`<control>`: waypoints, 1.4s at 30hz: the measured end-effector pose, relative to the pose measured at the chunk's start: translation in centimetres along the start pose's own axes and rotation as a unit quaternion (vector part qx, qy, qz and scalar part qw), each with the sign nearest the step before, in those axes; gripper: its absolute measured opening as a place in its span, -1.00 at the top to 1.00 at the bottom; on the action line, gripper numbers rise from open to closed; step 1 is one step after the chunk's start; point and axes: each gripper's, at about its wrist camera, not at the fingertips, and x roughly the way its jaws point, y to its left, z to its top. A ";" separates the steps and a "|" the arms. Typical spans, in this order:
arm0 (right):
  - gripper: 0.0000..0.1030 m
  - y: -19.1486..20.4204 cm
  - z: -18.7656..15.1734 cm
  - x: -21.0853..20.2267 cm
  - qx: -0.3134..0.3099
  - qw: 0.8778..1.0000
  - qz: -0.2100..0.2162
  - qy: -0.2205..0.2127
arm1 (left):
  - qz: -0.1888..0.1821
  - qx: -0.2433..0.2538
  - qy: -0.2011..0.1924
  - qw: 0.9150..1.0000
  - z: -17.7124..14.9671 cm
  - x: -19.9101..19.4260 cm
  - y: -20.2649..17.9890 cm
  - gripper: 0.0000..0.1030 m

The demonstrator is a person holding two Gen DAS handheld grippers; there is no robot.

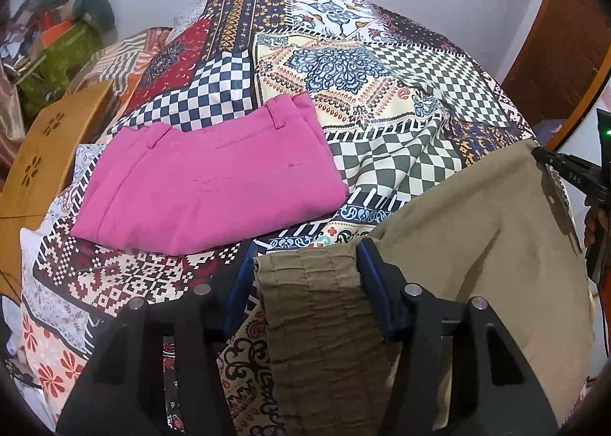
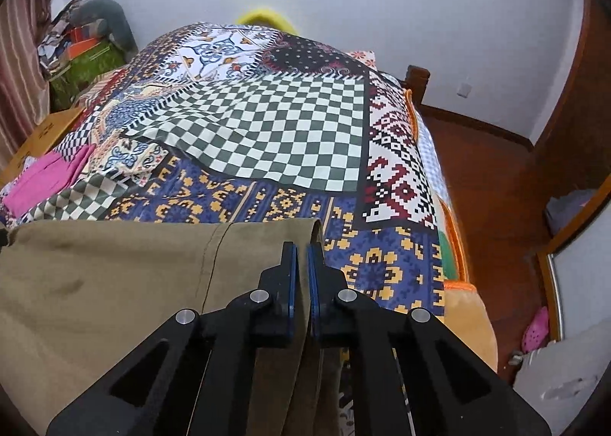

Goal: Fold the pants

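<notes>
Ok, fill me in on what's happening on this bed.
A person is folding pants with a hand-held gripper in each hand. The khaki pants are being handled over the patterned bedspread. The left gripper has the gathered waistband between its fingers, and the right gripper is shut on the hem end of the same pants. A pink pair already lies folded further back on the bed.

folded pants (image 1: 214, 172) left of held pants (image 1: 477, 229)
</notes>
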 end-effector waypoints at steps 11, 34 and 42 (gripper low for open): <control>-0.04 3.2 0.8 -5.0 -0.038 0.999 0.005 -0.020 | 0.006 0.045 -0.056 0.997 1.1 -7.2 -1.4 -0.30; -0.17 13.8 -7.7 -6.3 -0.063 0.976 0.182 0.101 | -0.030 0.053 0.021 0.998 -6.9 -5.4 -2.6 -0.50; -0.19 8.5 -14.0 -10.3 -0.003 0.985 0.135 0.111 | -0.023 0.034 0.002 0.999 -9.0 -8.3 -1.4 -0.51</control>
